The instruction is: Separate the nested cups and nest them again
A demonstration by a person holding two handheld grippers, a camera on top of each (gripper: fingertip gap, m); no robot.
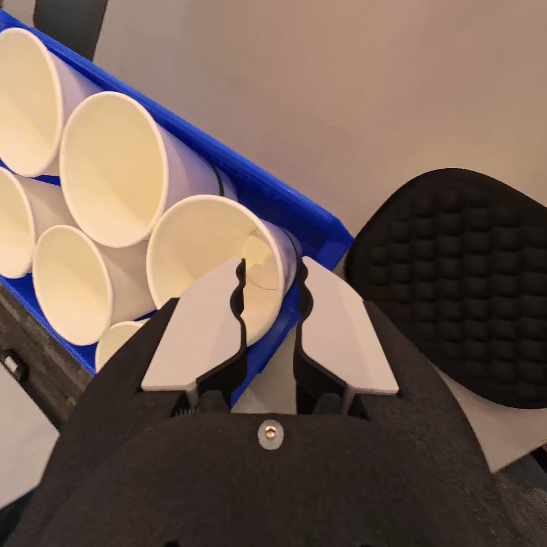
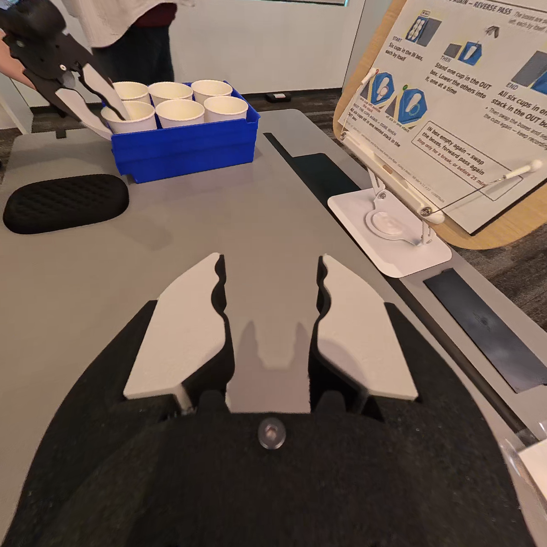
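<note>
A grey table (image 2: 207,225) fills most of the right wrist view, with patterned carpet showing past its edges. At its right side stands a wooden board (image 2: 352,97) on a white stand (image 2: 393,236), carrying a printed sheet with pictures and writing (image 2: 461,118). Toward the far left of the table sits a blue bin (image 2: 183,151), and just in front of it and to the left lies a black quilted pad (image 2: 65,202), which also shows at the right of the left wrist view (image 1: 455,287). Behind the bin a person stands, only clothing visible. Six white paper cups (image 2: 180,114) stand upright in the bin, each by itself, in two rows of three. The right gripper (image 2: 270,260) hovers low over bare table, well apart from the bin, its two fingers spread wide with nothing between them. The left gripper (image 1: 272,266), held in a hand at the far left of the right wrist view (image 2: 106,118), reaches down at the bin's near left corner. One finger sits inside the corner cup (image 1: 207,266) and the other outside its wall, between cup and bin; the gap is narrow, straddling the rim, yet whether the pads actually pinch the paper cannot be told.
</note>
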